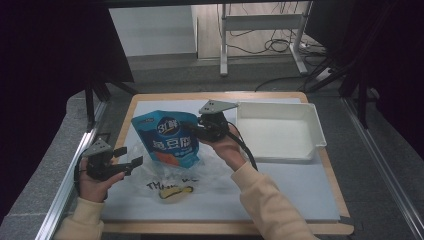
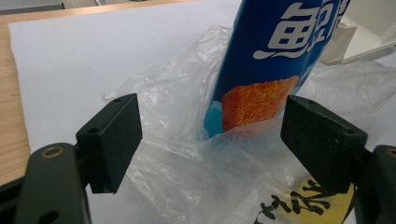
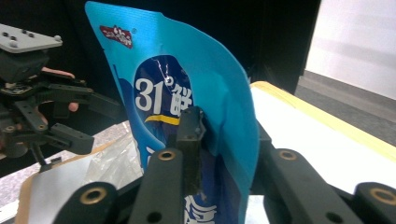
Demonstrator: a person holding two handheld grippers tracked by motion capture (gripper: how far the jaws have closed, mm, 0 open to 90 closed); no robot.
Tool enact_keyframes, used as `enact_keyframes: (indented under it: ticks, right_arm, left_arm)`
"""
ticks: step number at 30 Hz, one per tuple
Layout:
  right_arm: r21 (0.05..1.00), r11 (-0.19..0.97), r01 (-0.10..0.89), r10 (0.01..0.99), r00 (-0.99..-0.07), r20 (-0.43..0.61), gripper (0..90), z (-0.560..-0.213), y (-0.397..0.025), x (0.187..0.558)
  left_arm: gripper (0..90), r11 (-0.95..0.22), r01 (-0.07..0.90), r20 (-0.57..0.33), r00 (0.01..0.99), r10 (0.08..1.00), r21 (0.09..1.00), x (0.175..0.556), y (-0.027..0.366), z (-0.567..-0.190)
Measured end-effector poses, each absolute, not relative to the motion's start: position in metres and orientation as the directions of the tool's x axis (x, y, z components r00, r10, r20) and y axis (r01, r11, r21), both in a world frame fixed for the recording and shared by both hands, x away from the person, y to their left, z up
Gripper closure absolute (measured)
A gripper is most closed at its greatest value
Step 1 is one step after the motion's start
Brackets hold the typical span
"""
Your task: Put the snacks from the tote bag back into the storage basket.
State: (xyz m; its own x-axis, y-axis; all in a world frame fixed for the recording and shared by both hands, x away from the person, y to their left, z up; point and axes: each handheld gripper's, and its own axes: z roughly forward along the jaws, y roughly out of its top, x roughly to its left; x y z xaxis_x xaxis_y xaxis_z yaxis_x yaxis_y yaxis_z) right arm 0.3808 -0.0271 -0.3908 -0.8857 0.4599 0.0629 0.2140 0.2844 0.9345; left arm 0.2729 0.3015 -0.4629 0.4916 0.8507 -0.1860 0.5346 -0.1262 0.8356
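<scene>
While our right gripper point(image 1: 196, 131) pinches the blue pouch point(image 1: 167, 137) upright, its base half inside the clear bag point(image 1: 165, 175), it can slide free. Our left gripper point(image 1: 131, 156) gapes wide at the bag's edge, holding nothing, ready to pin it.

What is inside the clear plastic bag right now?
The blue pouch stands with its bottom end in the clear plastic bag, held by the right gripper. Crumpled film hides the bag's bottom, so anything else inside cannot be made out.
</scene>
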Motion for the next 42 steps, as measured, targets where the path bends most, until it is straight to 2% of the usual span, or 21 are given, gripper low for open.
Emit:
enact_keyframes:
  ticks: [10, 42]
  right_arm:
    - [0.934, 0.301, 0.194, 0.420, -0.906, 0.053, 86.3, -0.391, -0.028, 0.384]
    - [0.949, 0.260, 0.176, 0.436, -0.899, 0.047, 88.5, -0.389, -0.016, 0.371]
  left_arm:
    - [21.0, -0.128, 0.534, -0.184, 0.493, 0.851, 0.836, 0.273, 0.302, -0.463]
    - [21.1, -0.127, 0.541, -0.190, 0.492, 0.849, 0.832, 0.273, 0.304, -0.463]
